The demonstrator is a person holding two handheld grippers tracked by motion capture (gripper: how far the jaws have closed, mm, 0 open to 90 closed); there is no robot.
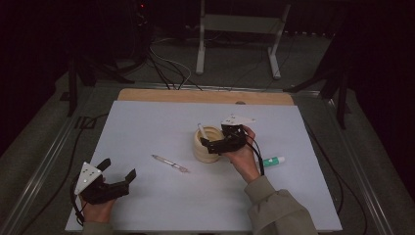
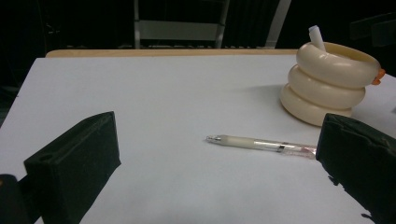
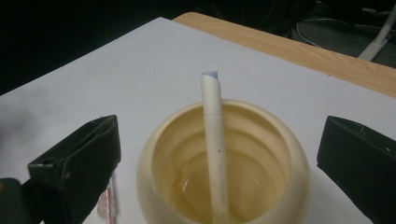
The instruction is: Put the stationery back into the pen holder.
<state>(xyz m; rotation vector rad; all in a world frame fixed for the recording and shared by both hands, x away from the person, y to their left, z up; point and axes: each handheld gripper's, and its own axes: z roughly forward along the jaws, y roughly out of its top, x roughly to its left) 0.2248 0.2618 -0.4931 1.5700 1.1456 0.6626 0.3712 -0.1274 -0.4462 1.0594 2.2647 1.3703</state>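
Note:
A cream ringed holder (image 1: 207,143) (image 2: 329,82) (image 3: 224,163) stands mid-table with a white pen (image 1: 201,130) (image 3: 215,149) (image 2: 317,37) leaning inside it. My right gripper (image 1: 220,140) (image 3: 219,154) hovers just right of and above the holder, open, its jaws spread on either side of the rim. A clear pen (image 1: 170,163) (image 2: 264,144) lies flat on the white mat left of the holder. My left gripper (image 1: 119,172) (image 2: 219,168) rests open near the front left of the mat, facing that pen with nothing between its jaws.
A green-and-white marker (image 1: 272,160) lies on the mat (image 1: 147,127) to the right of the right hand. The wooden table edge (image 1: 205,96) runs along the back. Cables and a white stand (image 1: 238,29) sit on the floor beyond.

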